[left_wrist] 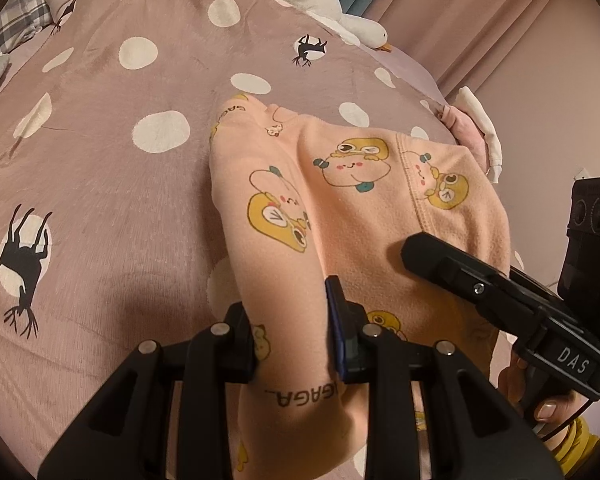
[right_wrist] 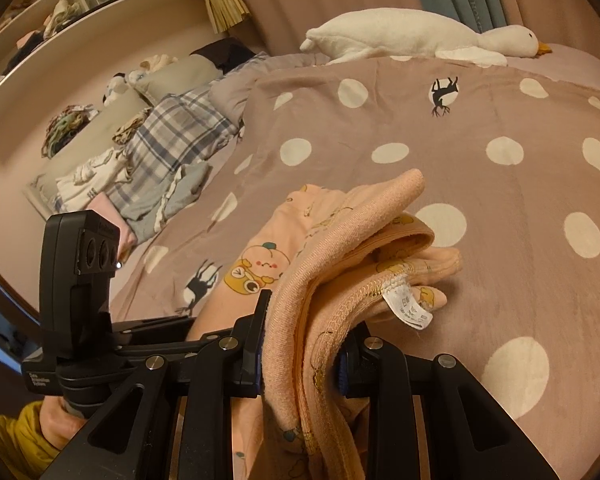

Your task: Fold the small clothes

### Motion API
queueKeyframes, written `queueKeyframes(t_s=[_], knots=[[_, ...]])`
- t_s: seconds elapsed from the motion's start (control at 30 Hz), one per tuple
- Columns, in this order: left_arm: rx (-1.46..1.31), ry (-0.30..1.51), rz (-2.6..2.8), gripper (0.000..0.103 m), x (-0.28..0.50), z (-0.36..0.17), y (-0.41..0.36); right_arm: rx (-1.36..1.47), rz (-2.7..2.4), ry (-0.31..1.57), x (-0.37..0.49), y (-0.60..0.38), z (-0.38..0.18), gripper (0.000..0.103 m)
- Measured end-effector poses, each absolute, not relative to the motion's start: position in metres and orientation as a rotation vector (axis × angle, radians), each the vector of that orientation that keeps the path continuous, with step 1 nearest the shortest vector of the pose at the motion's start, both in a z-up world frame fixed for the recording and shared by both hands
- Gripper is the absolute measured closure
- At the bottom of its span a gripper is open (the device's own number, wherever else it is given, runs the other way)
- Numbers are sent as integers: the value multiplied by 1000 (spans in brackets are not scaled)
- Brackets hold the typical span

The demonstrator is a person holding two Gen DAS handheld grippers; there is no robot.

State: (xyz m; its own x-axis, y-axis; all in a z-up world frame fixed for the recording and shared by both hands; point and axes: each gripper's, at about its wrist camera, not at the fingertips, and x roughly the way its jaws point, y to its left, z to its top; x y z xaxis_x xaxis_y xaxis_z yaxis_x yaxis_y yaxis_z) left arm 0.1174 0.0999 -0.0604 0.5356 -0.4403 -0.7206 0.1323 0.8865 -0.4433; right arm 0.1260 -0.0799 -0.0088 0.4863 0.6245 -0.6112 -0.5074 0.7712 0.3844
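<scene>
garment: peach cartoon-print pyjama piece (left_wrist: 352, 200), bunched, lifted at near end, rest draped on bed
left gripper (left_wrist: 290, 336): clamped on a fabric fold
right gripper (right_wrist: 300, 344): clamped on ribbed hem, care label (right_wrist: 408, 304) hanging
bed: polka-dot duvet (left_wrist: 112, 152), goose plush (right_wrist: 412, 34) at far edge

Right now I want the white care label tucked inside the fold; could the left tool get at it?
Probably not as things stand: the left tool is clamped on the peach garment, and the care label hangs beside the right tool, so it must let go first.
</scene>
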Motion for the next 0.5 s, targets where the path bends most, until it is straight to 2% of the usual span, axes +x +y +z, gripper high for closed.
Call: queueKeyframes(t_s=[0.5], knots=[[-342, 964, -347, 76, 133, -69, 95, 155, 681, 814, 136, -79, -15, 75]])
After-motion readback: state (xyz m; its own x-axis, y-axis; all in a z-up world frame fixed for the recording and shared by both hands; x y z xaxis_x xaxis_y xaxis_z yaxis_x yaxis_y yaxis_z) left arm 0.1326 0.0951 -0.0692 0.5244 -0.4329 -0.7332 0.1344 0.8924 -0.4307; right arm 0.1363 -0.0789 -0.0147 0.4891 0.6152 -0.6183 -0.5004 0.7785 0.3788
